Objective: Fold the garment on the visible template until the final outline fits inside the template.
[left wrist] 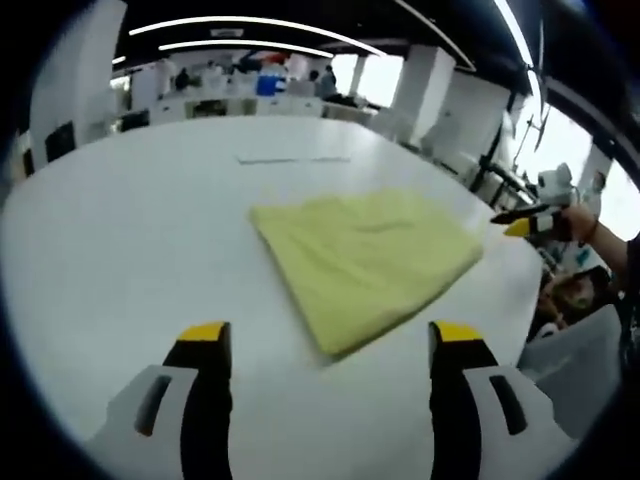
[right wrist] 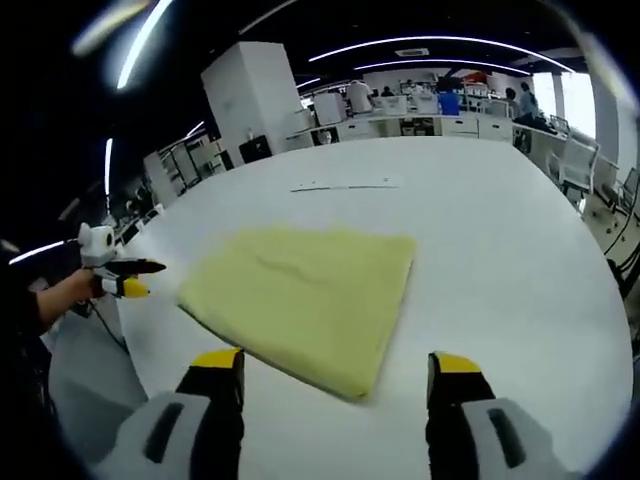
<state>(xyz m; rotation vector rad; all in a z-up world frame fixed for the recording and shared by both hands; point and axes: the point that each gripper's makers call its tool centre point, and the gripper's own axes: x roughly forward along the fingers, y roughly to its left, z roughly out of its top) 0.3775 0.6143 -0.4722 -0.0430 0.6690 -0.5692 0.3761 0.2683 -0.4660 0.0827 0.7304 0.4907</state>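
Left gripper view and right gripper view: folded yellow garment on white table, both grippers clear of it

Left gripper view: left gripper point(left wrist: 331, 333) hangs over the near table edge, jaws spread wide, nothing between them, yellow-tipped. Yellow garment point(left wrist: 367, 260) lies folded into a rough rectangle on the white table point(left wrist: 120, 240), flat, just beyond the jaws and a bit toward the right jaw. Nearest garment corner sits between the two jaw tips, apart from both. Right gripper point(left wrist: 528, 222) comes in past the far right corner of the garment, held by a hand point(left wrist: 580, 224), near the cloth but not touching; how its jaws stand I cannot tell. Thin line mark point(left wrist: 293, 158) on the table well beyond the garment. Office desks and people far behind.

Right gripper view: right gripper point(right wrist: 340, 365) jaws spread apart, empty, yellow tips low over the table point(right wrist: 520, 260). Garment point(right wrist: 305, 296) lies just beyond, nearest corner between the tips, not touching them. Left gripper point(right wrist: 132, 277) just off the garment's left corner, beyond the table edge, held by a hand point(right wrist: 70, 290); its jaw state I cannot tell here. Line mark point(right wrist: 345, 185) on the table beyond the garment.
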